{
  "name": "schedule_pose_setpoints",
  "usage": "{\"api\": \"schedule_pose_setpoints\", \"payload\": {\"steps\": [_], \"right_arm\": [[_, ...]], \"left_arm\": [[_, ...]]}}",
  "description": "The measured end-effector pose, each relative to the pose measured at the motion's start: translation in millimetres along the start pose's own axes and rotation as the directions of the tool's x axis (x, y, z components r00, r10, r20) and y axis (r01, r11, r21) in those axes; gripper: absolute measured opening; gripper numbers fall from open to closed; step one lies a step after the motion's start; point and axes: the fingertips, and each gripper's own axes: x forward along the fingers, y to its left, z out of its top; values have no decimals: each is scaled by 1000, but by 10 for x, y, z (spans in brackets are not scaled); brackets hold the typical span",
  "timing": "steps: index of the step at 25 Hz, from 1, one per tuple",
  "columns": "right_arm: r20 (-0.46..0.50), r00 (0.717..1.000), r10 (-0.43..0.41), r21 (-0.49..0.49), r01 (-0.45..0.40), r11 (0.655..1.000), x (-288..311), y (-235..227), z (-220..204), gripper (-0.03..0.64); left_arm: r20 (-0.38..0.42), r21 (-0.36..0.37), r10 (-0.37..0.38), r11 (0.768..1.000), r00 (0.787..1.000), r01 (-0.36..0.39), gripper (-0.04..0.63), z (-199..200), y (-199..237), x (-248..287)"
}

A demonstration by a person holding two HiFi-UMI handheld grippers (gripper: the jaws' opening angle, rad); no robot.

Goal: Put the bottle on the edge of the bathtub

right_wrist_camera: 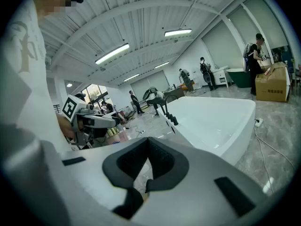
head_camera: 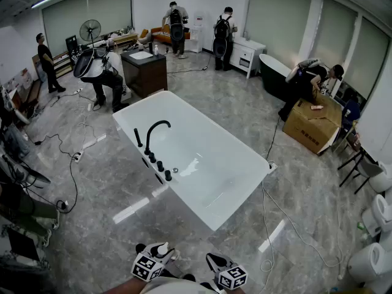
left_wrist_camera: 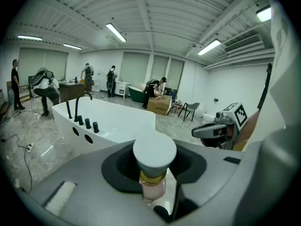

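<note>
Facing the bathtub's (head_camera: 208, 164) near corner, a white-capped bottle (left_wrist_camera: 154, 166) is pinched in the left gripper's (left_wrist_camera: 154, 185) jaws, while the right gripper's (right_wrist_camera: 146, 185) jaws are seen pressed together, empty.

Seen from the head camera, the grey moulded left gripper (head_camera: 162, 250) at seven o'clock and matching right gripper (head_camera: 214, 261) at five each carry black jaw pads (right_wrist_camera: 164, 161) and a white cube with black square markers (head_camera: 146, 267). The operator wears a white top (right_wrist_camera: 21, 79).
</note>
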Motion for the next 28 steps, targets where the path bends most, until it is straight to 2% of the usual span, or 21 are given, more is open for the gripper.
{"api": "schedule_pose_setpoints", "payload": {"steps": [5, 11, 21, 28], "right_arm": [[5, 1000, 13, -5, -13, 1000, -162, 201, -107, 5], [4, 999, 48, -35, -48, 998, -160, 415, -96, 6], [8, 1000, 12, -15, -12, 1000, -66, 626, -167, 6], [3, 1000, 2, -1, -2, 1000, 176, 862, -169, 6]], "left_arm": [[8, 28, -10, 1000, 1000, 10, 138, -39, -252, -211], [11, 48, 11, 999, 1000, -11, 138, -125, -329, -377], [19, 23, 25, 999, 999, -26, 138, -319, -192, -737], [1, 19, 35, 999, 999, -35, 138, -430, 63, -957]]}}
